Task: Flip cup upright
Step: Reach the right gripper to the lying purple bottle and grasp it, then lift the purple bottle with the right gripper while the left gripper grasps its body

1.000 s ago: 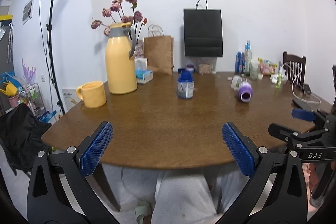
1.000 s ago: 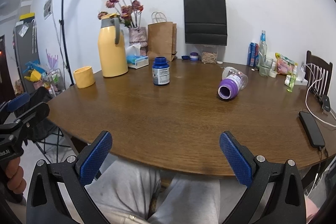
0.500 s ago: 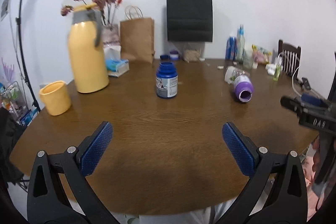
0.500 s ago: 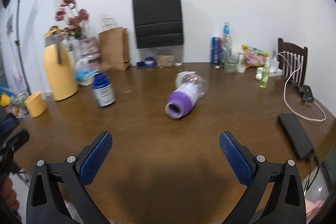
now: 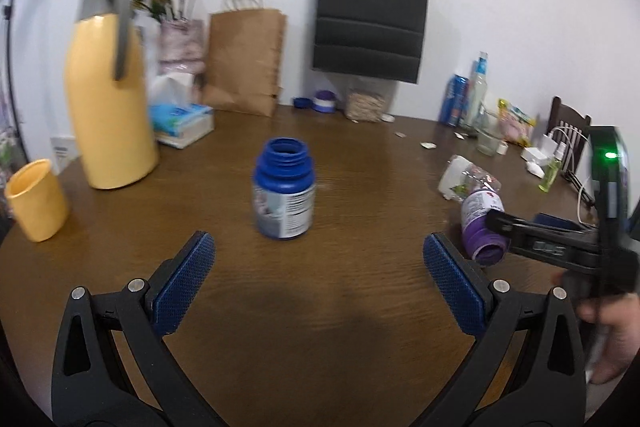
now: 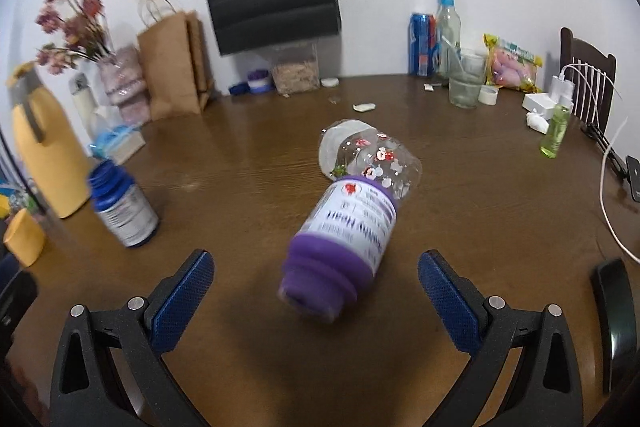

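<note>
Lying on its side in the centre of the right wrist view, the clear plastic cup with a purple screw-neck and white label (image 6: 352,223) rests on the round brown wooden table (image 6: 460,211), its purple mouth pointing toward the camera and its clear base toward the upper middle of the frame. The right gripper (image 6: 316,291) is spread wide, nothing between its blue pads, and the purple mouth sits just ahead of the gap. The left gripper (image 5: 318,279) is likewise open and empty, facing the upright dark blue lidless jar (image 5: 284,189) at mid-frame in its own view; the cup shows at that view's right edge (image 5: 478,219).

The main risk, as I judge it, is rolling: the body is round and smooth, so an off-centre close could nudge it sideways (or squirt it forward out of the pads). Pinching the narrow purple neck alone might let the heavier clear end swing down when lifted. Tipping it up too fast could make it topple again. The black phone (image 6: 614,311) at lower right and the blue jar lie well apart from the cup, so collisions look unlikely.
</note>
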Demonstrator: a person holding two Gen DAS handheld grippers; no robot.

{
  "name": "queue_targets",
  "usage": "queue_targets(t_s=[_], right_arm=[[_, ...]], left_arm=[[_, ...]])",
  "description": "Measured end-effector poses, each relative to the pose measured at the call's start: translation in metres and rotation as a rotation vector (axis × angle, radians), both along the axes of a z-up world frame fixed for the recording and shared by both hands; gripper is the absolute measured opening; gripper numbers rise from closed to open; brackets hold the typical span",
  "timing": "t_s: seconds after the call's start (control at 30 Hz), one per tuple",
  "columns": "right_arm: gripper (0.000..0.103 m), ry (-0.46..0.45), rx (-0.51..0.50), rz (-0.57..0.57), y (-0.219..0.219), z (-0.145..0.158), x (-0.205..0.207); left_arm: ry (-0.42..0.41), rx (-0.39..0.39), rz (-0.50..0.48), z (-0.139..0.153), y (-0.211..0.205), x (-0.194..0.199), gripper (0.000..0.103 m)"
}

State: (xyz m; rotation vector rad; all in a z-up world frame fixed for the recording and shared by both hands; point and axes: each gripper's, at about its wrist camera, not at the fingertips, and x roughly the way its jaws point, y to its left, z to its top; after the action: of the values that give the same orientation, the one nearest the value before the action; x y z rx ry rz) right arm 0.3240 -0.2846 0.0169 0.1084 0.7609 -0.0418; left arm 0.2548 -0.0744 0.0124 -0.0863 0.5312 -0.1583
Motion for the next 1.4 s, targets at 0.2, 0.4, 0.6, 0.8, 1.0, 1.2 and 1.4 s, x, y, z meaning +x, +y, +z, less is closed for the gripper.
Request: queue_targets(t_s=[0.2,0.4,0.6,0.8,1.0,1.2,1.4], right_arm=[[0.073,0.055,-0.011,0.035,-0.005,-0.021,0.029],[0.068,0.039,-0.072,0.188,0.021,-0.018,0.024],[0.068,0.026,-0.098,0.469,0.057,-0.014,-0.015],[0.068,0.019,-0.027,0.671,0.077,-0.016,-0.042],[0.068,-0.012,-0.075,0.791,0.092,-0.019,-0.060],[0.068,0.002,-0.053,0.735,0.069,-0.020,-0.055],[0.073,0.016,-0.020,0.644,0.047,-0.027,-0.050]], left_arm=[[0.012,0.121,-0.102,-0.010,-0.021,0.027,0.103],[0.112,0.124,-0.158,-0.021,-0.028,0.054,0.103],[0.169,0.127,-0.187,-0.029,-0.032,0.063,0.103],[0.221,0.082,-0.230,-0.031,-0.035,0.066,0.103],[0.234,0.097,-0.268,-0.032,-0.049,0.070,0.101],[0.313,0.097,-0.233,-0.039,-0.047,0.076,0.072],[0.267,0.151,-0.208,-0.034,-0.046,0.067,0.070]])
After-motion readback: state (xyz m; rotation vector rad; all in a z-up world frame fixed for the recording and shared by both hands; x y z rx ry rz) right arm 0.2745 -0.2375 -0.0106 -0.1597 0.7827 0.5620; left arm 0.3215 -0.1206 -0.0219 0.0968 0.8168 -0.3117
